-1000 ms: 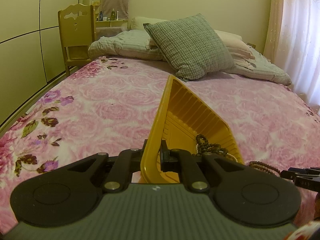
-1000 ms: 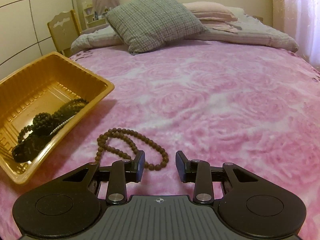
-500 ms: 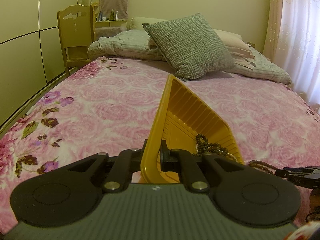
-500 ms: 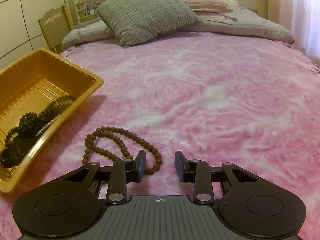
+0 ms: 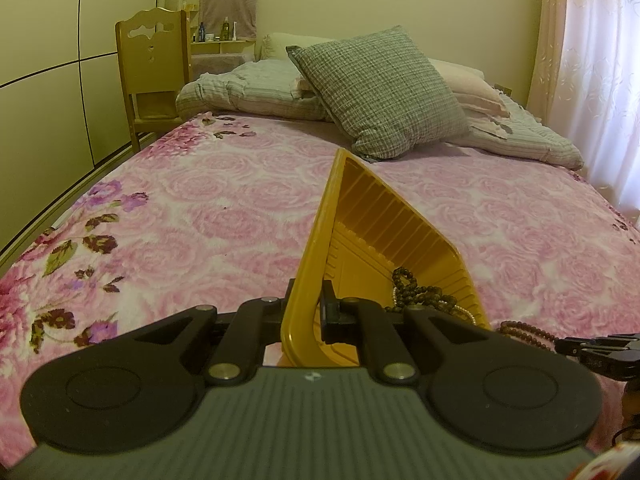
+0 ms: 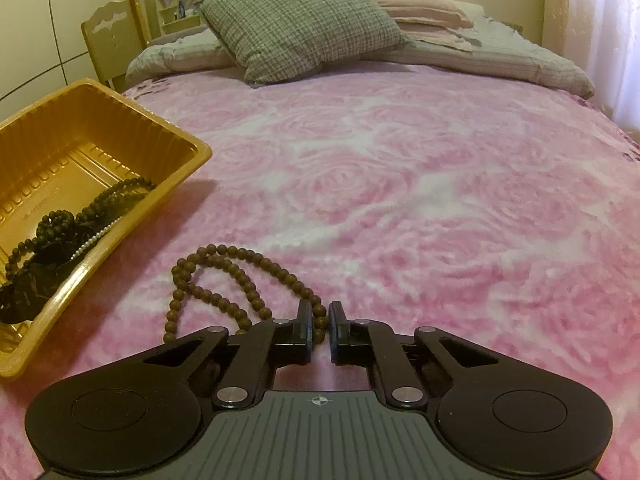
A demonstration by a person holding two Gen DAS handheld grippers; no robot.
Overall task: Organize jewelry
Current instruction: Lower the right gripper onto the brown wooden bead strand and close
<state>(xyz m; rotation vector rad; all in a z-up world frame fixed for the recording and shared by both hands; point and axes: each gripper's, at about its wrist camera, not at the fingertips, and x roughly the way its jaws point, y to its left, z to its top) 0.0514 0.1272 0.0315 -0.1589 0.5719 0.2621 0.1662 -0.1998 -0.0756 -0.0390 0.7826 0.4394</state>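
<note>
- Black right gripper (image 6: 320, 322) nearest, jaws just drawn in and pinching the near end of the brown bead necklace (image 6: 224, 280), one bead caught between the pads.
- Rest of that necklace lying looped on the pink rose bedspread (image 6: 420, 184), just right of the yellow tray (image 6: 188, 160).
- Left gripper (image 5: 306, 304) clamped tight on the tray's near rim, the tray tipped up on that side.
- Inside the tray, against its lower wall: a heap of dark bead strings (image 6: 52, 236) with a thin white pearl strand (image 6: 94, 240) among them.
- From the left wrist view, right gripper's tips seen just right of the tray, meeting the brown beads.
- Beyond the tray: bare bedspread, then a green checked cushion (image 5: 380, 92) propped on folded bedding (image 5: 248, 88).
- Left of the tray and far back: a wooden chair (image 5: 154, 68) beside the bed.
- Far right of the tray: a pale curtain (image 5: 600, 80).
</note>
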